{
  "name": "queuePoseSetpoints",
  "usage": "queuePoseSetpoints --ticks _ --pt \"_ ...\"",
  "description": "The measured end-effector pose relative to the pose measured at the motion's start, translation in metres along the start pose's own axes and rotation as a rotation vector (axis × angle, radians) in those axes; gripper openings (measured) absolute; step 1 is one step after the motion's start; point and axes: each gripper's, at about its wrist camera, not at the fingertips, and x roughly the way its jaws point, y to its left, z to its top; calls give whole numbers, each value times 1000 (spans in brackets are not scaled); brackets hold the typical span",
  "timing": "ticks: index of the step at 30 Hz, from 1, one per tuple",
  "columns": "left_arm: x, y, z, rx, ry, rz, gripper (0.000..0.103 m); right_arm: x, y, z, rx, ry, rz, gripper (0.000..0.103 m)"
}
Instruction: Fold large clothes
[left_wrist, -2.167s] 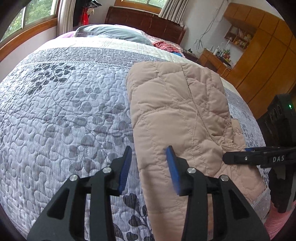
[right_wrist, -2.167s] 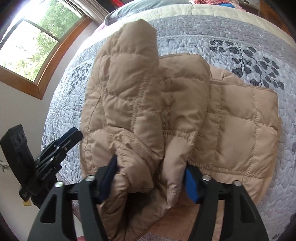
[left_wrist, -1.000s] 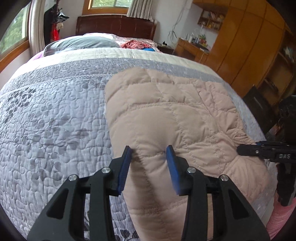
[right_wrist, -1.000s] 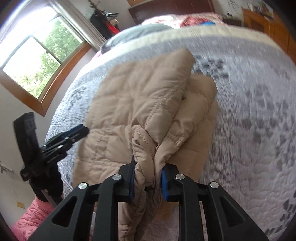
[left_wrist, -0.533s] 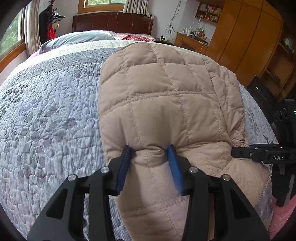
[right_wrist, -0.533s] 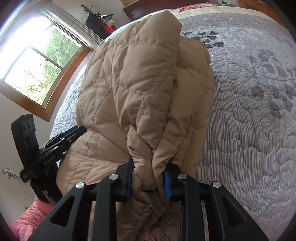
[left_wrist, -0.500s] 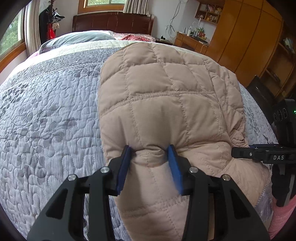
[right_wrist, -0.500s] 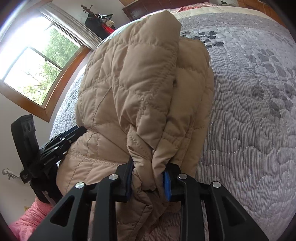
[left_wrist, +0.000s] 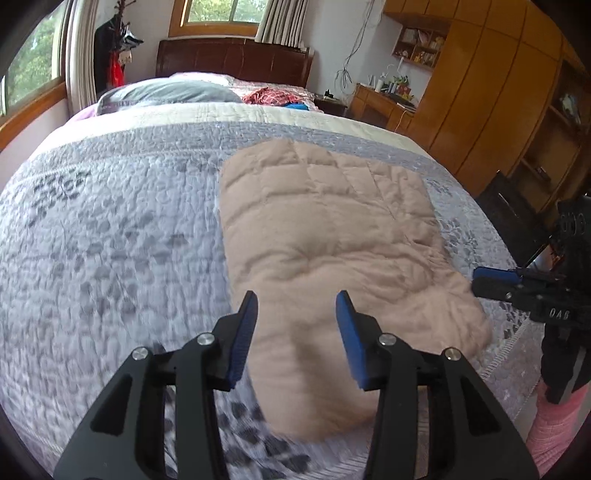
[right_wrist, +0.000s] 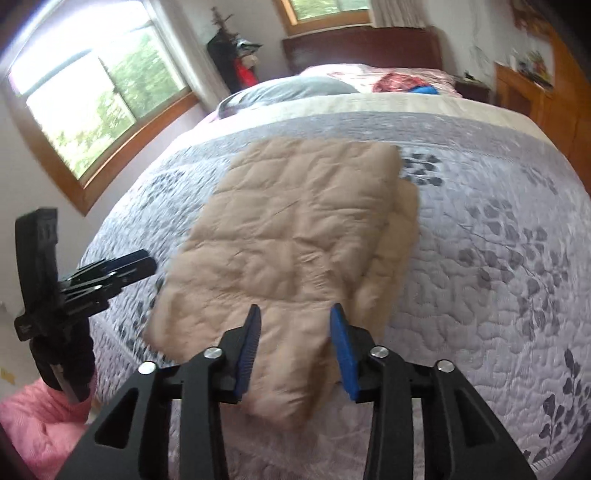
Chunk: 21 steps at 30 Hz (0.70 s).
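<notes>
Your left gripper (left_wrist: 295, 325) and right gripper (right_wrist: 293, 336) both hang with jaws apart, holding nothing; the folded tan jacket (left_wrist: 325, 236) lies ahead on the bedspread (left_wrist: 110, 240), long axis running away toward the headboard (left_wrist: 232, 61).

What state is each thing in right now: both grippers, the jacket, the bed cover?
Left gripper: open, fingers apart above the jacket's near end, holding nothing.
Right gripper: open, holding nothing.
Tan quilted jacket: folded, lying flat on the bed, free of both grippers.
Grey quilted bedspread: spread over the bed, under the jacket.
</notes>
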Motion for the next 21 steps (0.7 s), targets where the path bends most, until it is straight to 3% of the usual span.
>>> queuePoseSetpoints --ticks 5,21 --pt "10 -4 -17 -18 19 33 42 10 7 -9 2 38 -31 26" --pt "28 -3 -39 -7 23 70 45 38 -8 -43 80 49 -39 25"
